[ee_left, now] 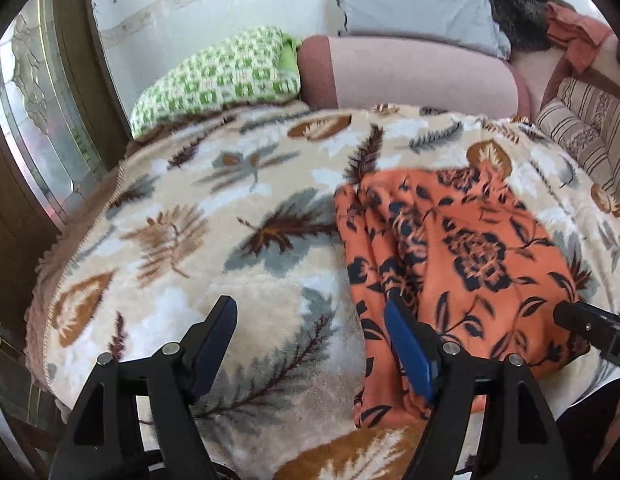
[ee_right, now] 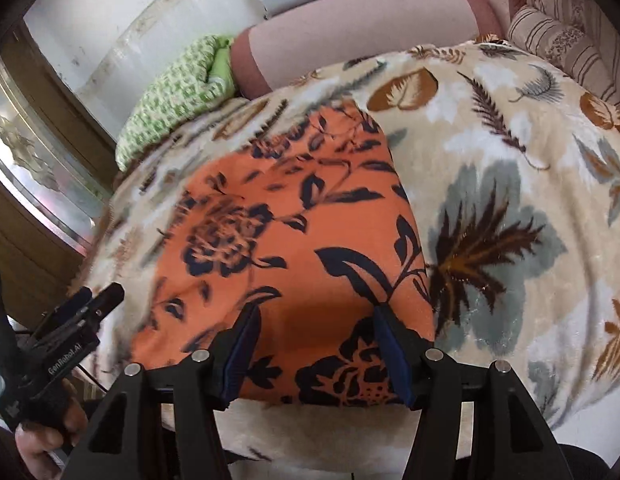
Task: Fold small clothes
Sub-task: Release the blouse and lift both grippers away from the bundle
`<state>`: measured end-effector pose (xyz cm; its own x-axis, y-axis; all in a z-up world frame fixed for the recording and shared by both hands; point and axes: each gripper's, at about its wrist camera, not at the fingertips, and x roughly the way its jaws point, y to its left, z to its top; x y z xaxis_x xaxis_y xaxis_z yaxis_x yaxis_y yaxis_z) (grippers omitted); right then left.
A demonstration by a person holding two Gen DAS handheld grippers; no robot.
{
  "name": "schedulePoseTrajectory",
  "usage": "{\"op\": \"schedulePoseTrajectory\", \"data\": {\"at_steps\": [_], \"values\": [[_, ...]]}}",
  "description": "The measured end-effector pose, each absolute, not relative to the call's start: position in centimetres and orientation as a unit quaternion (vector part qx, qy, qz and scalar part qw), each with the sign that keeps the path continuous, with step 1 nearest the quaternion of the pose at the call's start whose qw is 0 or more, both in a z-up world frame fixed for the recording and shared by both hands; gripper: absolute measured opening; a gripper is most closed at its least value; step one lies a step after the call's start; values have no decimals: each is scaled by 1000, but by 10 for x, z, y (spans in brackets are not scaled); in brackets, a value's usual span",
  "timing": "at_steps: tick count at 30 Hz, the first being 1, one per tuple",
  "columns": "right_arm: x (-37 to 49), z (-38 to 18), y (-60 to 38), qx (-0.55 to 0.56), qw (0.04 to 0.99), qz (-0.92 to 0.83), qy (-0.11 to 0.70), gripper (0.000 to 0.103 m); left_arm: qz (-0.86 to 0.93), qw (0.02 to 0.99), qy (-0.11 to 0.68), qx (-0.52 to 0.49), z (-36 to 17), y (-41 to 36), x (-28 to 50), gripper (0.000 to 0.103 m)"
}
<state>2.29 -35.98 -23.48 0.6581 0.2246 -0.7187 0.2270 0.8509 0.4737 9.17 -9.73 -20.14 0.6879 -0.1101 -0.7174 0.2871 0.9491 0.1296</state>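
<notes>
Both wrist cameras look steeply down along their fingers, close over a leaf-patterned blanket (ee_left: 214, 200). The left view has the orange floral garment (ee_left: 462, 248) at frame right; the right view centres it. Both share the green pillow (ee_right: 170, 100), upper left.

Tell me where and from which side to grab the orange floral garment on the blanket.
Take the orange garment with dark blue flowers at its near hem, probably at a near corner, coming in from the person's side with the open right gripper. That edge lies flat, nearest the fingers, on the leaf-patterned fleece blanket, so one finger could likely slide beneath it.
</notes>
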Motion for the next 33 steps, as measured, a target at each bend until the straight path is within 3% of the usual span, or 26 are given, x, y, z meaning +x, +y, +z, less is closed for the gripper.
{"op": "schedulePoseTrajectory", "data": {"at_steps": [10, 12, 16, 33], "values": [[-34, -150, -367, 247, 925, -12, 287, 63, -98, 941, 305, 110, -128, -93, 56, 82], [-44, -131, -367, 235, 936, -16, 263, 65, -97, 943, 298, 112, -120, -95, 50, 92], [-62, -99, -354, 192, 955, -22, 224, 67, -92, 952, 271, 111, -102, -95, 36, 95], [-65, -83, -324, 138, 969, -28, 202, 67, -84, 956, 262, 99, -78, -89, 24, 95]]}}
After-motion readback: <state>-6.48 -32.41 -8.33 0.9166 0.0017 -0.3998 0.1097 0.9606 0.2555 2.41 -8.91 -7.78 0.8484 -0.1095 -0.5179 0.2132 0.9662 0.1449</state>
